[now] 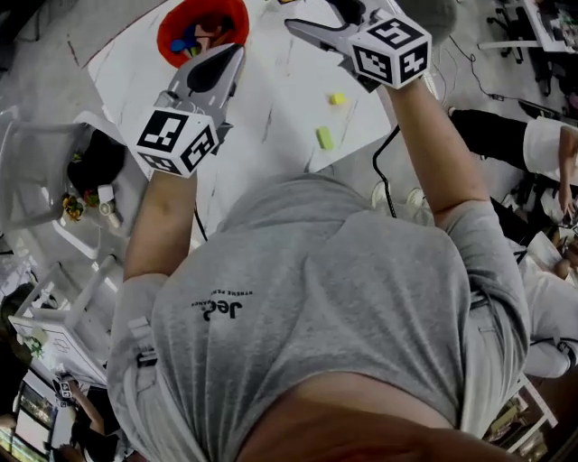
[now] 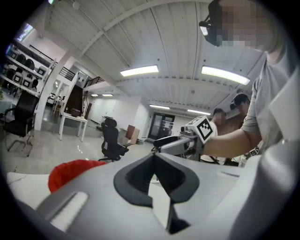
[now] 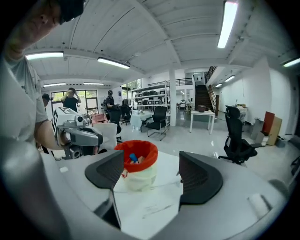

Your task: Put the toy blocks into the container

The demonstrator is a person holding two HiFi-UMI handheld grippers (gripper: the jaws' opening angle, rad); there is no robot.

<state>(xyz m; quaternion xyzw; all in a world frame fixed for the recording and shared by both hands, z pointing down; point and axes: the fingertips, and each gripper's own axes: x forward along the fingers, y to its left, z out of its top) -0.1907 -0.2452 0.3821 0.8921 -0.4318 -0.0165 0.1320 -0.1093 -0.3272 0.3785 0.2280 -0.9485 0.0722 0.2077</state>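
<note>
Head view: white table [image 1: 271, 99], red-lined container [image 1: 203, 27], yellow blocks [image 1: 324, 137].

container [image 3: 139, 177]: upright on white table [image 1: 271, 99], red liner over pale body | blue block [image 3: 133, 157]: inside it | small yellow block [image 1: 337, 98], longer yellow-green block [image 1: 324, 137]: loose on table, apart

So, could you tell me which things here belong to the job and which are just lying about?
Job:
- red container
- blocks inside it
- yellow block
- yellow-green block

Lying about:
- black cable
- office chair
</note>
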